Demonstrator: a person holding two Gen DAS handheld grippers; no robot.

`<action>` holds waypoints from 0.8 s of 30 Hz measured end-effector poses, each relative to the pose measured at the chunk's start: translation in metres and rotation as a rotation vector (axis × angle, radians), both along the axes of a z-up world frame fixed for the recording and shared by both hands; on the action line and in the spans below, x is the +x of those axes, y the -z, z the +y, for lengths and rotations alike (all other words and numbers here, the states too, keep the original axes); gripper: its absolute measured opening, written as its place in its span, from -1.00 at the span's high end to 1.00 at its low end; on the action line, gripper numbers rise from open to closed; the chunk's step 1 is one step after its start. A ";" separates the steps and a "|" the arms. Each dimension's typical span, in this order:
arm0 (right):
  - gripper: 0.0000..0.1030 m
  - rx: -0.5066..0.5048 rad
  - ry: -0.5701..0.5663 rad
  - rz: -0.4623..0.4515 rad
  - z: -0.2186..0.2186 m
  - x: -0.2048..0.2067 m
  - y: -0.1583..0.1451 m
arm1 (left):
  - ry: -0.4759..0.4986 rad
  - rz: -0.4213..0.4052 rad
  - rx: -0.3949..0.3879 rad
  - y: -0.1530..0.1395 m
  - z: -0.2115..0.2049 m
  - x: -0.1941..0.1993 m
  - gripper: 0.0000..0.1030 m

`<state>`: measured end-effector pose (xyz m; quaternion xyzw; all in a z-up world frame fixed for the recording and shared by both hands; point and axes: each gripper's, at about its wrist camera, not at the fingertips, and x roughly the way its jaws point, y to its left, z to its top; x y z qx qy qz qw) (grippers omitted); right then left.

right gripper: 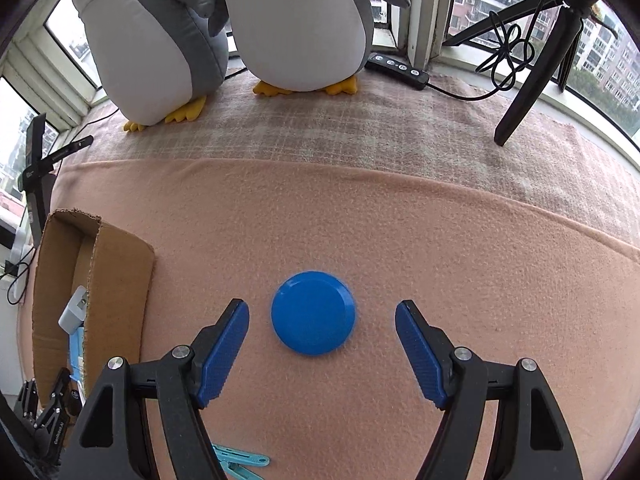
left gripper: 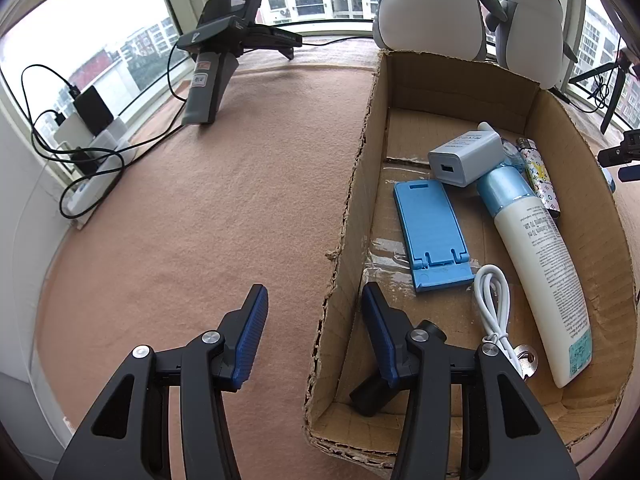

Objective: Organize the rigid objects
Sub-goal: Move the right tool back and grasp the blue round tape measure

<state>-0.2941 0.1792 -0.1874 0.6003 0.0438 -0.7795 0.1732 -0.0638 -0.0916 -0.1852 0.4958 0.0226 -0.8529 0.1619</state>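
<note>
My left tool is released. Its two blue pads stand apart on either side of the near left wall of the cardboard box, one outside and one inside, and neither presses on the card.

Inside the box, just past that inner pad, a black block lies in the near corner. A white cable is coiled further in, with a metal key at its near end. A blue phone stand lies flat in the middle of the box floor. A white charger leans on the blue cap of a white bottle, which lies along the box's right side. A patterned lighter is beside the bottle, against the right wall.

My right tool is also released, jaws wide and pointing down at the pink-covered bench. A blue disc lies flat between its pads, touching neither, outside the box and to its right. A light blue clothes peg lies under this tool, also right of the box. Two plush penguins stand beyond the box by the window.
</note>
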 end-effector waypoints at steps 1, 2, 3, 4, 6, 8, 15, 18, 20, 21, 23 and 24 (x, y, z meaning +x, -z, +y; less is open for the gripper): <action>-0.40 0.001 -0.001 -0.005 -0.001 -0.001 0.002 | 0.000 0.000 0.000 0.000 -0.001 0.000 0.07; -0.40 0.003 -0.004 -0.012 -0.002 -0.002 0.004 | 0.000 0.000 0.000 0.000 0.000 0.000 0.07; -0.40 0.006 -0.005 -0.019 -0.003 -0.002 0.006 | 0.000 0.000 0.001 0.000 0.000 0.000 0.07; -0.40 0.010 -0.006 -0.026 -0.004 -0.003 0.009 | 0.000 0.000 0.001 0.000 0.000 0.000 0.07; -0.40 0.018 -0.008 -0.036 -0.006 -0.005 0.012 | 0.000 0.000 0.000 0.000 0.000 0.000 0.07; -0.40 0.030 -0.012 -0.039 -0.009 -0.006 0.016 | -0.001 0.000 0.000 0.000 0.000 0.000 0.07; -0.26 0.070 -0.012 -0.042 -0.013 -0.006 0.022 | -0.002 0.000 0.000 0.000 0.000 0.000 0.07; -0.11 0.094 -0.021 -0.033 -0.015 -0.006 0.022 | -0.001 0.000 -0.001 0.000 0.000 0.000 0.07; -0.01 0.103 -0.029 -0.028 -0.016 -0.005 0.021 | -0.002 -0.001 0.000 0.000 0.001 0.000 0.07; 0.10 0.113 -0.031 -0.025 -0.017 -0.005 0.021 | -0.002 -0.001 -0.001 0.000 0.001 0.000 0.07; 0.10 0.117 -0.035 -0.023 -0.017 -0.004 0.022 | -0.002 0.000 -0.001 0.000 0.000 0.000 0.07; 0.10 0.116 -0.035 -0.023 -0.017 -0.004 0.022 | -0.002 -0.001 -0.001 0.000 0.001 -0.001 0.07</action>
